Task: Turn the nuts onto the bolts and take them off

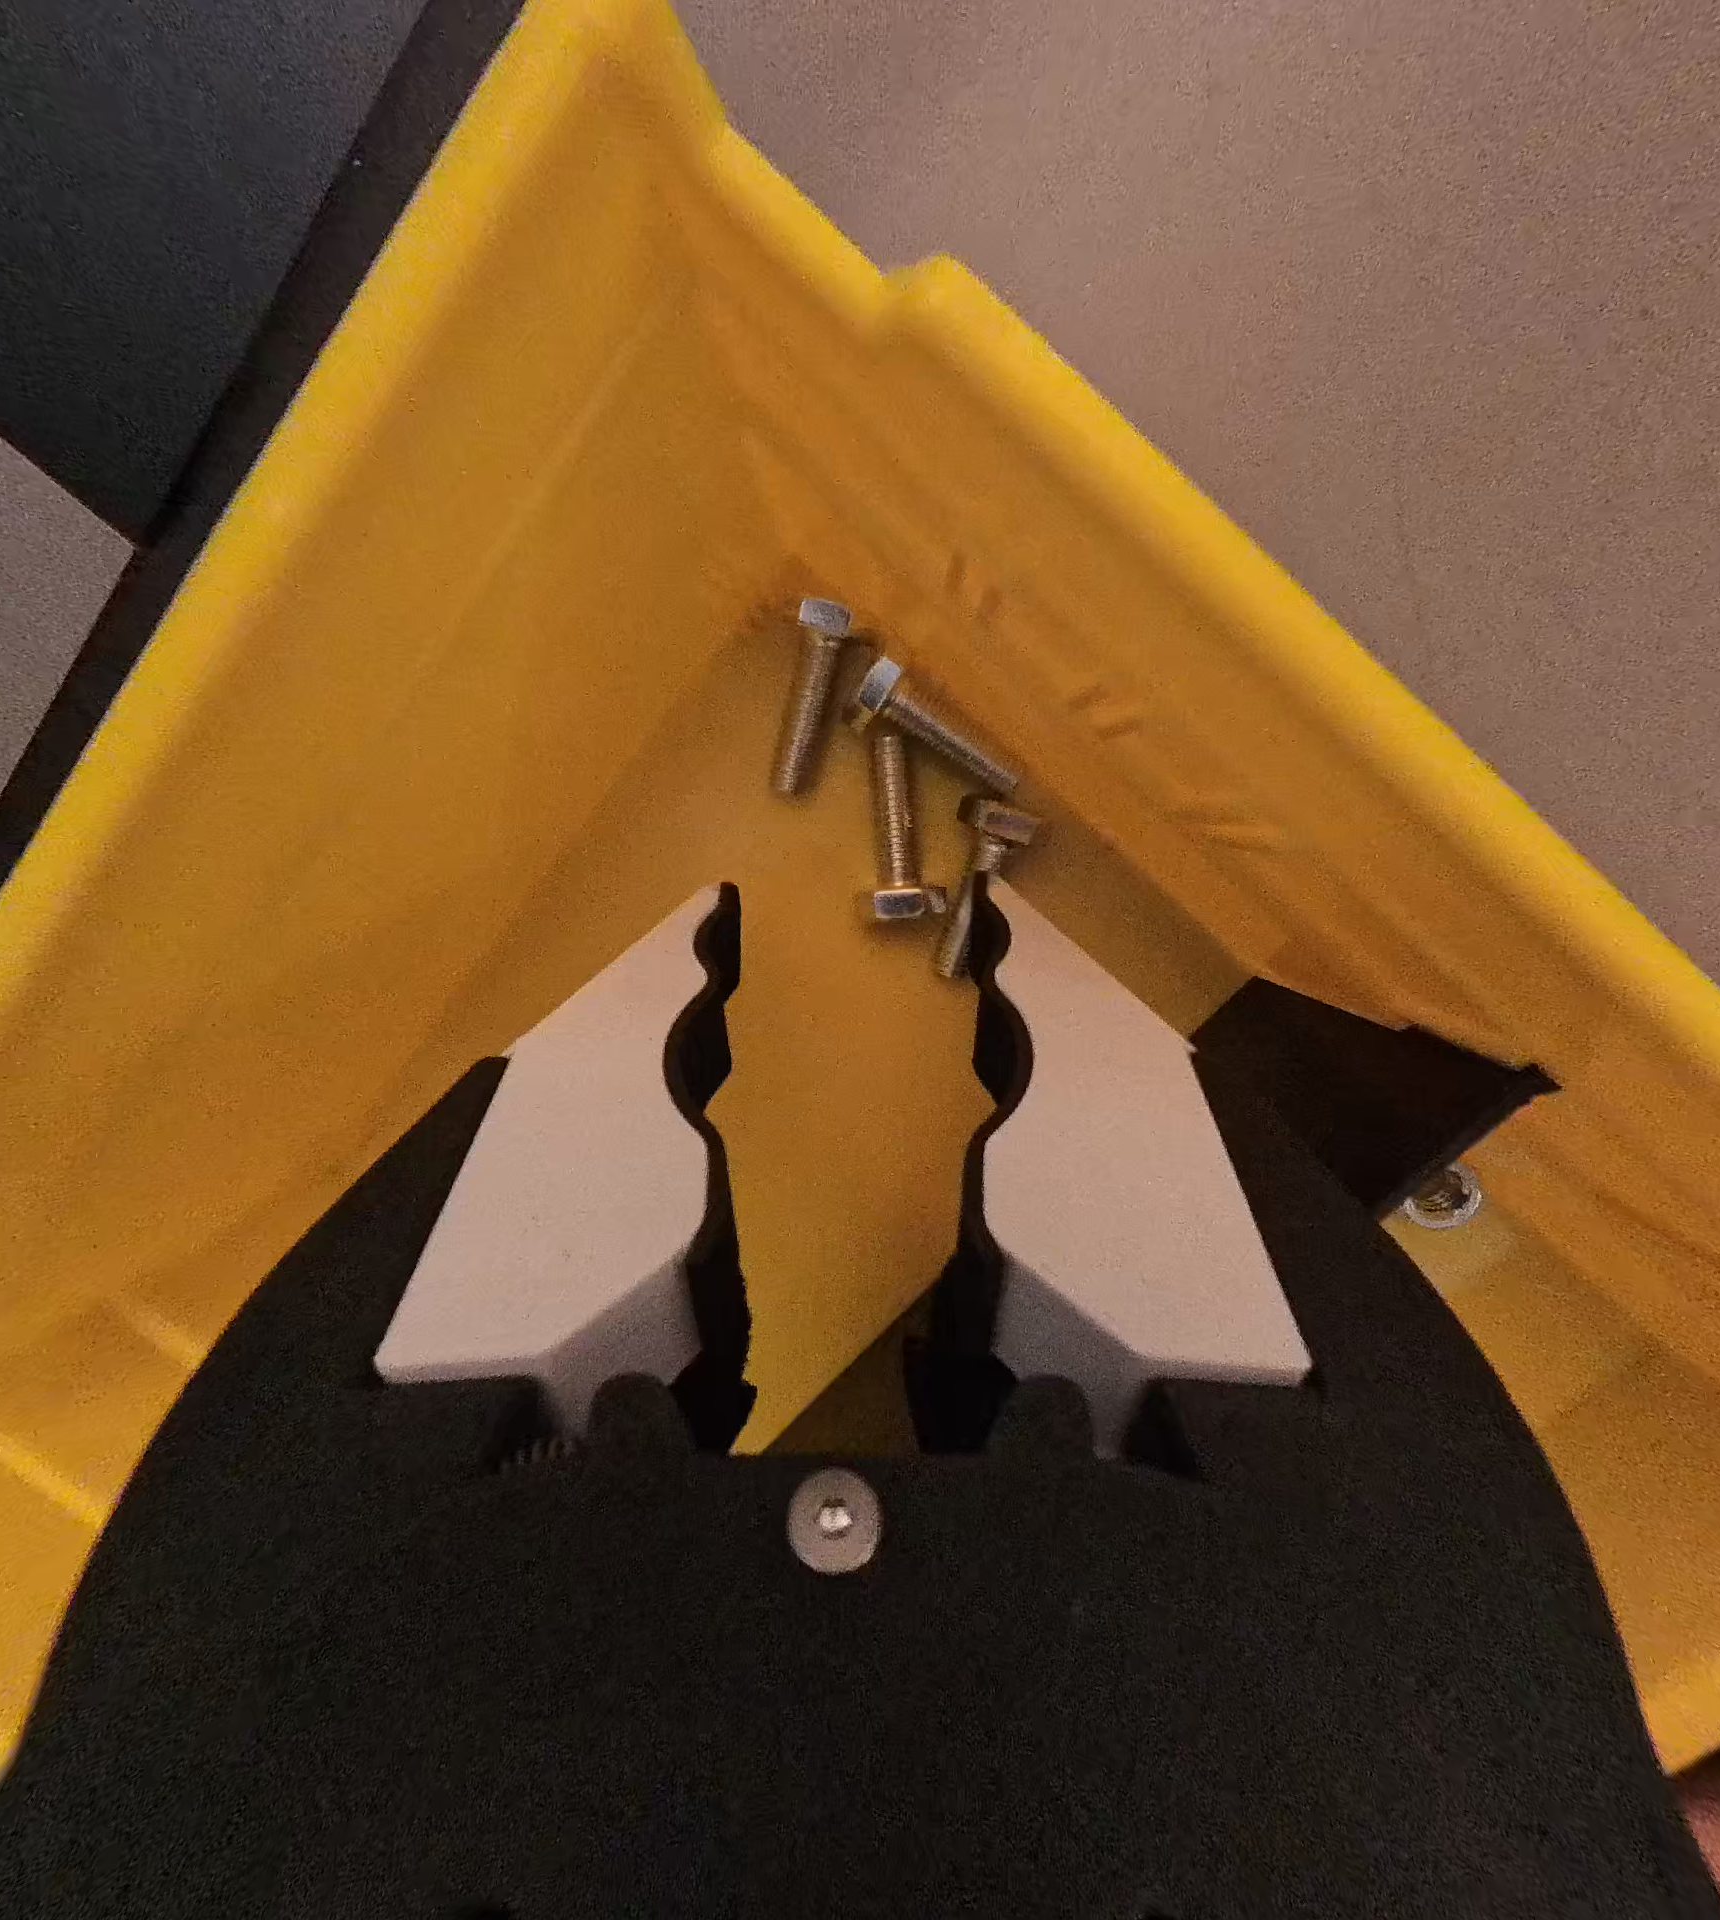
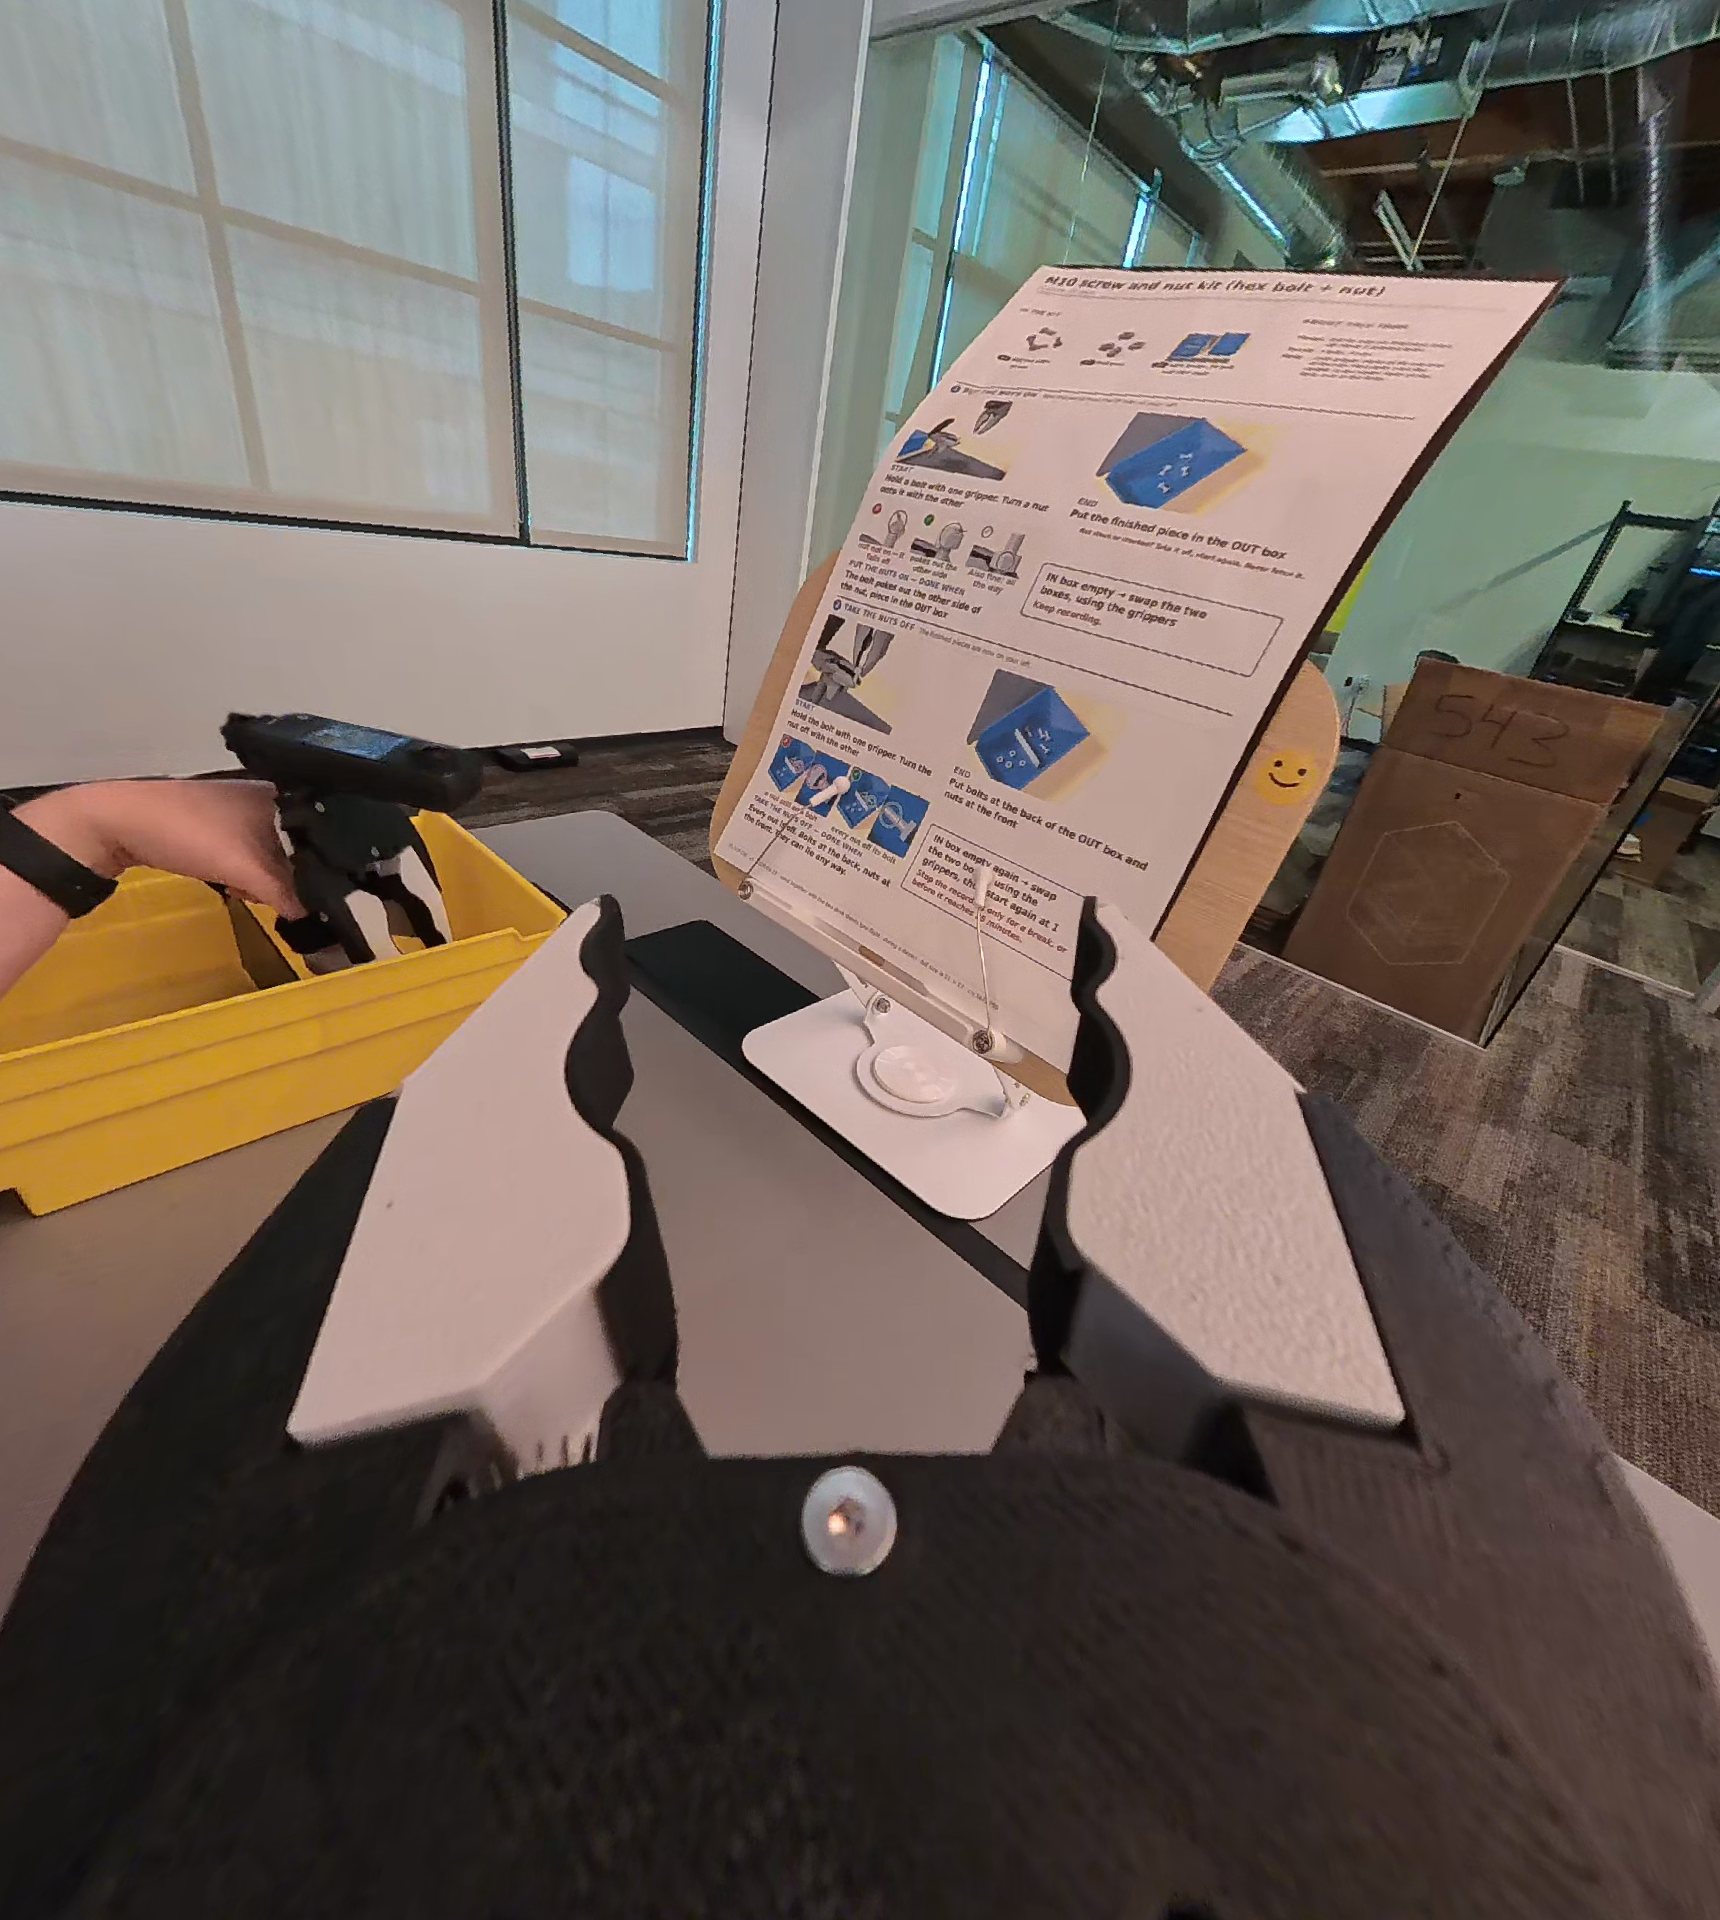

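1. The left gripper (image 1: 856,904) reaches down into a yellow bin (image 1: 482,790), its jaws spread with nothing between them.
2. Four bolts (image 1: 892,790) lie loose on the bin floor, huddled in the corner just beyond the gripper's fingertips.
3. The far-left bolt (image 1: 806,698) lies with its head in the corner and its shaft running back toward the gripper.
4. A second bolt (image 1: 929,722) lies along the right wall, head toward the corner.
5. A third bolt (image 1: 894,826) points the other way, head nearest the gripper.
6. The fourth bolt (image 1: 975,888) leans beside the right fingertip; whether they touch is unclear.
7. The right gripper (image 2: 851,930) hovers above the grey desk (image 2: 814,1247), jaws spread and empty, pointing at an instruction sheet (image 2: 1095,582) on a white stand (image 2: 897,1101).
8. The right wrist view also shows the bin at left, with a hand (image 2: 160,842) holding the left gripper in it.
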Demonstrator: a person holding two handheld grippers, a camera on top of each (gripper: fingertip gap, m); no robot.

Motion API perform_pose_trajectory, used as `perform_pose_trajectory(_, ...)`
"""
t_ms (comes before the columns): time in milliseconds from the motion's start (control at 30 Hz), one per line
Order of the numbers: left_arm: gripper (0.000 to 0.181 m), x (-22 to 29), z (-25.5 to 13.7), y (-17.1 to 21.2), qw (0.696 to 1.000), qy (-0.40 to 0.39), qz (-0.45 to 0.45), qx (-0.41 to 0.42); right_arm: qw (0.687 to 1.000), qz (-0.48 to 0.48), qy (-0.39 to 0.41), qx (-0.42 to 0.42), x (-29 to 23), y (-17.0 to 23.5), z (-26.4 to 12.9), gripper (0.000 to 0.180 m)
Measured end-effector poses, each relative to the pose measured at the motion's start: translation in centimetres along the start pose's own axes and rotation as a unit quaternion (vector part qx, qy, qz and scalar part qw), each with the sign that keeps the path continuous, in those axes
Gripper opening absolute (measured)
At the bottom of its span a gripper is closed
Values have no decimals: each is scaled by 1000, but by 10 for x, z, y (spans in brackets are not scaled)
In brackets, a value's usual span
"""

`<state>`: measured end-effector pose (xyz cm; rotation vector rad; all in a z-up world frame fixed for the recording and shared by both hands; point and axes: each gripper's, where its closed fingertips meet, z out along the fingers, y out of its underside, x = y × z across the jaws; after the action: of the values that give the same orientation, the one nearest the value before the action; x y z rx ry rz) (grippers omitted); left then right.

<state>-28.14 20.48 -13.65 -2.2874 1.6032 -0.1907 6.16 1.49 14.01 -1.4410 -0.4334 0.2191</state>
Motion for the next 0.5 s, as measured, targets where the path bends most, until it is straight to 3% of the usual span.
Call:
perform_pose_trajectory(267,52,-1,8,4,1000,6,-10,-18,1000,-10,4,-14,0,5,3,85)
perform_pose_trajectory(500,44,4,9,6,999,29,-33,-18,1000,-7,5,-10,2,3,0,85)
